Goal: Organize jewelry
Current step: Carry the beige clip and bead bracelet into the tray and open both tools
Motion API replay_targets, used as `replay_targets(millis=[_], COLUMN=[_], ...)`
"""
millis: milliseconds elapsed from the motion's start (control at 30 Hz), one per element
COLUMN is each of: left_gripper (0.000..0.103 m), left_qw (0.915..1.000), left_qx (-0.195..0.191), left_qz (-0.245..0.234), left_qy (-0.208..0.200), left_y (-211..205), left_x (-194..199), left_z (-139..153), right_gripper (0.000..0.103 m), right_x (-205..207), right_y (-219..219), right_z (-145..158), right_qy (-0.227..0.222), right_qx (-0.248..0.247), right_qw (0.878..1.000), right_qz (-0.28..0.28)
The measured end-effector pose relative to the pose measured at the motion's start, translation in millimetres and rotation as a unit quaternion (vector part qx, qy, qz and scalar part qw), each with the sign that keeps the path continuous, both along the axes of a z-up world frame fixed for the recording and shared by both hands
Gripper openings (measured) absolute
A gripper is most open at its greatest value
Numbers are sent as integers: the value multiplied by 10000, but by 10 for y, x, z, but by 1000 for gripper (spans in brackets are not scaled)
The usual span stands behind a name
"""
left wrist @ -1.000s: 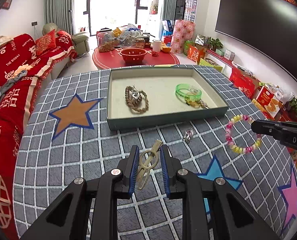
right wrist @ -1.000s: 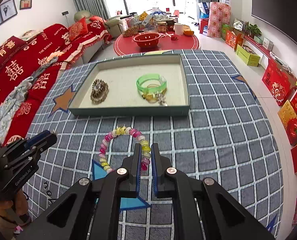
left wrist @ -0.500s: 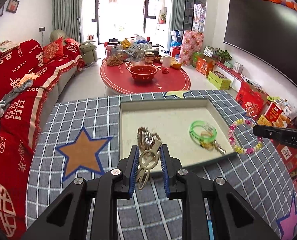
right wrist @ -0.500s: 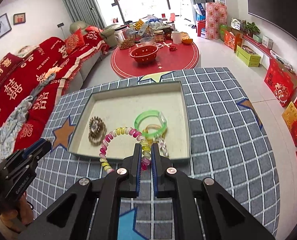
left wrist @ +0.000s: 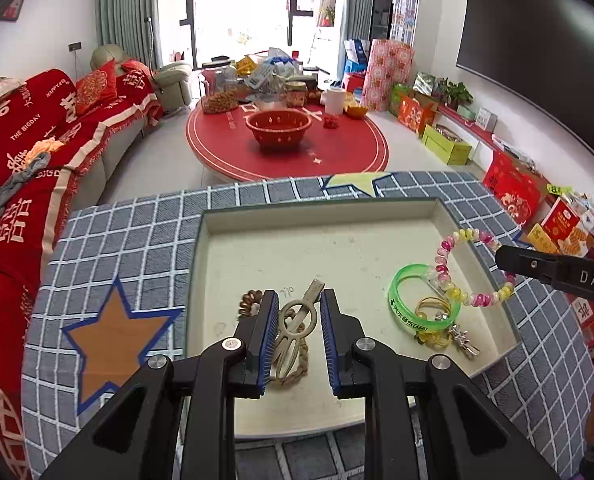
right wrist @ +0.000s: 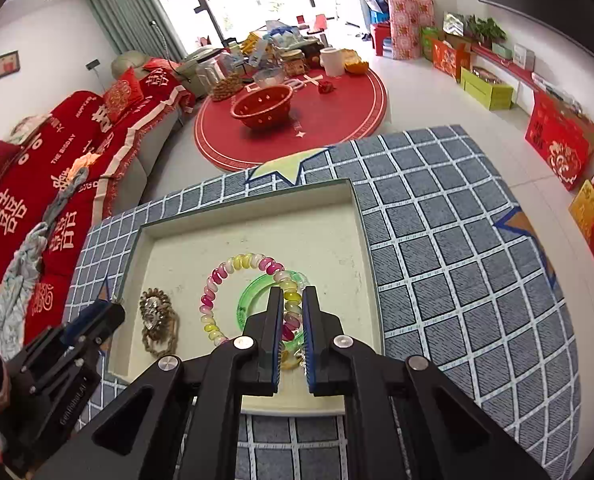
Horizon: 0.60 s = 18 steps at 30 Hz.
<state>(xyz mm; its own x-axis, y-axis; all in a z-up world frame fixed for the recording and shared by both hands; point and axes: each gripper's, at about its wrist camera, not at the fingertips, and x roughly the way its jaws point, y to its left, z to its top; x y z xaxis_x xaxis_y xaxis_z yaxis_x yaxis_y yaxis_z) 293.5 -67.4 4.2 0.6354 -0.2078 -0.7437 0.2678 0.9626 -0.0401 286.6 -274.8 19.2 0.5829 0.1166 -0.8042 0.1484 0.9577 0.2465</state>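
Observation:
My left gripper (left wrist: 296, 322) is shut on a beige metal hair clip (left wrist: 297, 322) and hangs over the near left part of the shallow teal-rimmed tray (left wrist: 321, 208). Under the clip lies a brown braided bracelet (left wrist: 297, 364). My right gripper (right wrist: 289, 320) is shut on a pink and yellow spiral hair tie (right wrist: 233, 268), which dangles over the tray (right wrist: 249, 204) above a green bangle (right wrist: 253, 292). In the left wrist view the hair tie (left wrist: 445, 276) hangs from the right gripper's tip at the right, over the green bangle (left wrist: 401, 300) and a gold and silver trinket (left wrist: 453, 332).
The tray sits on a blue checked cloth with stars (left wrist: 109, 248). A red sofa (left wrist: 21, 148) runs along the left. Beyond the table a red round rug (left wrist: 289, 148) carries a red basket and jars. Red boxes (right wrist: 557, 148) line the right wall.
Both grippers moved forward from over the cloth to over the tray, carrying the hair clip and the hair tie. The tray now fills the lower middle of both views.

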Motion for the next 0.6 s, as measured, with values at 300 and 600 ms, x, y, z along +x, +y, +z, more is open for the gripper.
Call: replay_targets(millis=[300,600], left_gripper=[35,35], left_qw=[9995,9983], left_qx=[215,560], left_qz=[-47,-39], left_qy=[219,170], left_y=[-169,-238], left_x=[149,159], left_z=[-302,-422], right_gripper=[10,10], right_x=[196,237], right_y=[-94,-104], right_z=[-390,-555], right_qy=[261,405], right_qx=[132,106], right_qw=[9995,9990], right_qz=[-120,-124])
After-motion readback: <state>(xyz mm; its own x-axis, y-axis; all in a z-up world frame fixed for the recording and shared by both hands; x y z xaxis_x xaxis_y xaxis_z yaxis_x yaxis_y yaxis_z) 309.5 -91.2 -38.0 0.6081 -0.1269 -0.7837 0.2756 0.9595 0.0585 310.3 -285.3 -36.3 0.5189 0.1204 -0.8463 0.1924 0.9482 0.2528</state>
